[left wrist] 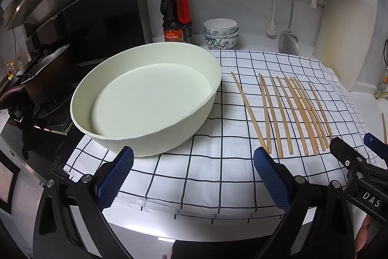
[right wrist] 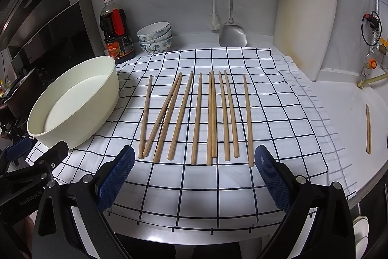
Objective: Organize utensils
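Both grippers, left [left wrist: 193, 182] and right [right wrist: 194, 179], gape empty; right should pinch 1 chopstick [right wrist: 247, 120] mid-shaft, avoiding neighbours.

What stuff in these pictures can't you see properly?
- Bottle label, left wrist view: the writing is too small to read.
- Pot on the stove, left wrist view: dark, cut by the fisheye edge; its contents are hidden.
- Stacked bowls, right wrist view: the top bowl hides the insides of the lower ones.
- Right gripper, left wrist view: cut off by the edge, only partly shown.
- Stray chopstick, right wrist view: one or two, too thin to tell.
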Tool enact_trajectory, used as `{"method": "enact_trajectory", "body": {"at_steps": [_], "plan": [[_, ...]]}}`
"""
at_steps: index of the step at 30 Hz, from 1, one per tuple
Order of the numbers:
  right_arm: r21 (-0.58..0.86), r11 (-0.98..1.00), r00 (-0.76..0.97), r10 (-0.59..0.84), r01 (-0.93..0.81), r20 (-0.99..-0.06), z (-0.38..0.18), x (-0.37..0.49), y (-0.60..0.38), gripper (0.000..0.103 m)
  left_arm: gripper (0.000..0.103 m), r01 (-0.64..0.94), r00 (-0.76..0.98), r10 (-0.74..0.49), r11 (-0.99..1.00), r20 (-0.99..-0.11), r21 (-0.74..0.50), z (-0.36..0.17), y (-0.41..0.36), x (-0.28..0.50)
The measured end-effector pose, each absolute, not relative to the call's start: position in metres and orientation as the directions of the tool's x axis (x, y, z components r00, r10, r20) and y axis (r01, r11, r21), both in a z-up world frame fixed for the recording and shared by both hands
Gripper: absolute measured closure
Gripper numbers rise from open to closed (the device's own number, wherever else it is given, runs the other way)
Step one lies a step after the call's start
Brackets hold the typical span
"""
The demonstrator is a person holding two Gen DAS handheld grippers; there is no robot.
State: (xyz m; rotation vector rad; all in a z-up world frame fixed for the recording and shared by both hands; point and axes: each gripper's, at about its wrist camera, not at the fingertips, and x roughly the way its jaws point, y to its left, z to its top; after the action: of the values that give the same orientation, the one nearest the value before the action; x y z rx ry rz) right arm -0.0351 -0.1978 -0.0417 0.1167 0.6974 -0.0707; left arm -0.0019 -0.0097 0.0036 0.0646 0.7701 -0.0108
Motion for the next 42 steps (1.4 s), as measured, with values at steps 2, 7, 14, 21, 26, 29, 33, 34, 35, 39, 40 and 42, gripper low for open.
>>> {"method": "enact_trajectory", "body": {"at_steps": [2,7,14,21,26,29,33,34,35,39,40,42], "plan": [[0.081,0.991,0.764,-0.027,0.104,-0.644,-0.0415,-0.0346,-0.1973,0.008,0.006,0.035,0.717,0.014,0.998,-0.697,0.056,0.0041,-0.0108,-0.0013],[0.083,0.991,0.766,-0.026,0.104,-0.643,-0.0418,-0.0351,-0.1977,0.008,0.006,0.035,0.719,0.014,0.998,-0.695,0.056,0.0052,-0.009,-0.003],[0.083,0.991,0.766,-0.026,0.103,-0.643,-0.0421,-0.0347,-0.1968,0.008,0.006,0.035,0.72,0.013,0.998,-0.694,0.055,0.0051,-0.0087,-0.0032],[0.085,0.991,0.767,-0.024,0.102,-0.641,-0.0427,-0.0354,-0.1962,0.008,0.006,0.036,0.72,0.013,0.998,-0.694,0.057,0.005,-0.0089,-0.0032],[0.085,0.991,0.768,-0.024,0.102,-0.64,-0.0429,-0.0353,-0.1962,0.008,0.006,0.035,0.719,0.014,0.998,-0.694,0.056,0.0059,-0.0084,-0.0036],[0.085,0.991,0.768,-0.023,0.101,-0.64,-0.0429,-0.0353,-0.1962,0.008,0.006,0.036,0.72,0.014,0.998,-0.694,0.057,0.0058,-0.0084,-0.004],[0.085,0.991,0.77,-0.023,0.1,-0.638,-0.0421,-0.0358,-0.1945,0.008,0.006,0.036,0.72,0.014,0.998,-0.694,0.057,0.0057,-0.0083,-0.0039],[0.084,0.992,0.77,-0.023,0.099,-0.637,-0.0416,-0.0359,-0.1941,0.008,0.006,0.035,0.72,0.014,0.998,-0.694,0.056,0.0051,-0.0083,-0.0043],[0.084,0.992,0.771,-0.022,0.098,-0.636,-0.0413,-0.0367,-0.1947,0.008,0.006,0.035,0.72,0.013,0.998,-0.694,0.056,0.0054,-0.0082,-0.0042],[0.086,0.991,0.772,-0.022,0.098,-0.636,-0.041,-0.0365,-0.194,0.008,0.006,0.035,0.721,0.014,0.998,-0.693,0.056,0.0053,-0.0083,-0.0044],[0.085,0.991,0.773,-0.023,0.099,-0.635,-0.0413,-0.0366,-0.1942,0.008,0.006,0.035,0.721,0.014,0.998,-0.693,0.056,0.0048,-0.0084,-0.0045],[0.071,0.993,0.777,-0.032,0.098,-0.629,-0.0406,-0.0368,-0.1926,0.008,0.006,0.035,0.721,0.013,0.998,-0.693,0.056,0.0052,-0.0085,-0.0044]]}}
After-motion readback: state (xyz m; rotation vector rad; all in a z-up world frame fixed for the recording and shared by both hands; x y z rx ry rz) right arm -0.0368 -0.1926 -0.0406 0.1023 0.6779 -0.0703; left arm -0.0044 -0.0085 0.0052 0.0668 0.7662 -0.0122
